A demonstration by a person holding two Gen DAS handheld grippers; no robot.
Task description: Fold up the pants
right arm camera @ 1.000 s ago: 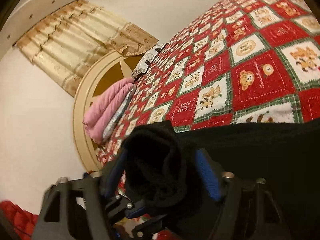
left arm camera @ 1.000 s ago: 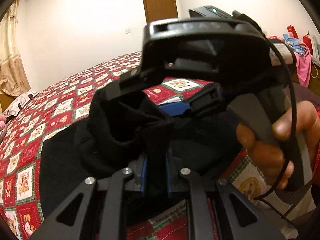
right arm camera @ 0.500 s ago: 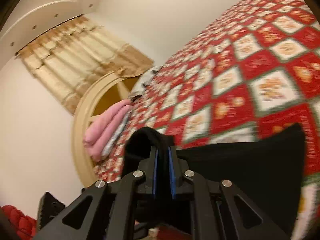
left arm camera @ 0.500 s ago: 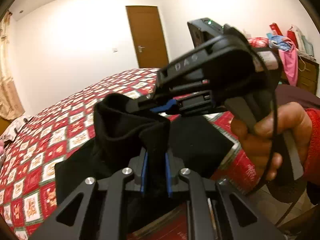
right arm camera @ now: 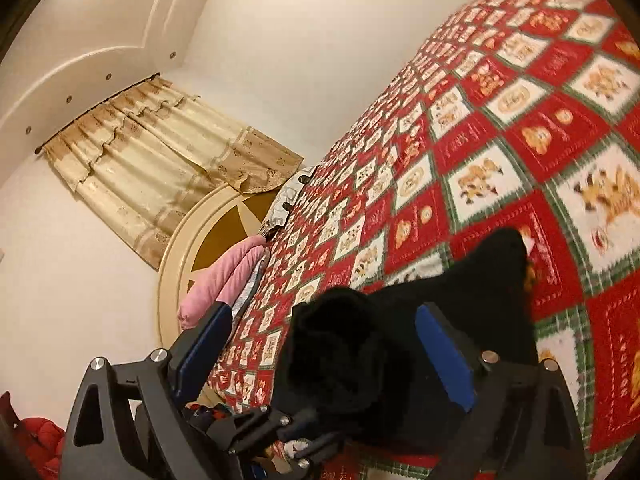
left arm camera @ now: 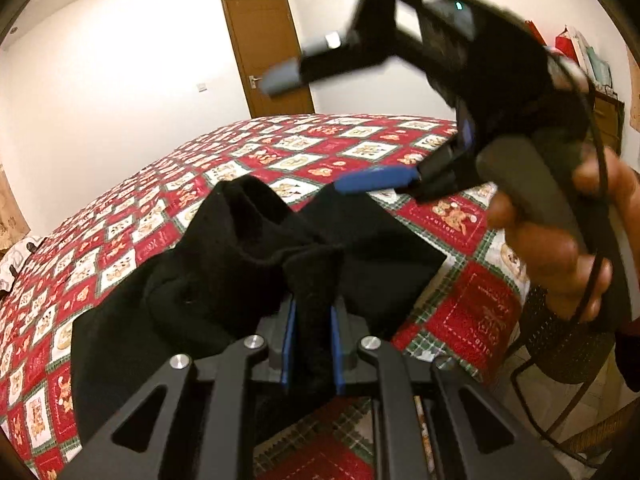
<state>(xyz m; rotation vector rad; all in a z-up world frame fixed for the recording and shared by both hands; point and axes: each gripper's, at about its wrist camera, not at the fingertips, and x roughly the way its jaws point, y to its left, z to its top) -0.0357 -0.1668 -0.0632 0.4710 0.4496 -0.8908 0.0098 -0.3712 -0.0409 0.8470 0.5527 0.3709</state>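
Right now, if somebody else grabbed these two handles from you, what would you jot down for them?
Left gripper: shut on a bunched edge of the black pants, lifted slightly.
Right gripper: wide open, holding nothing; a lump of the fabric sits between its blue pads, unclamped. From the left view it is raised above the bed.
The pants lie near the corner of the red patchwork bedspread, crumpled rather than flat.
Done: pants are partly doubled over, as far as I can tell.
Left: lay down the held edge, smooth it, finish the fold.

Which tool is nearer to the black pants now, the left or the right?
Left. The left tool is shut on the black pants; the right tool is open around a bunched part.
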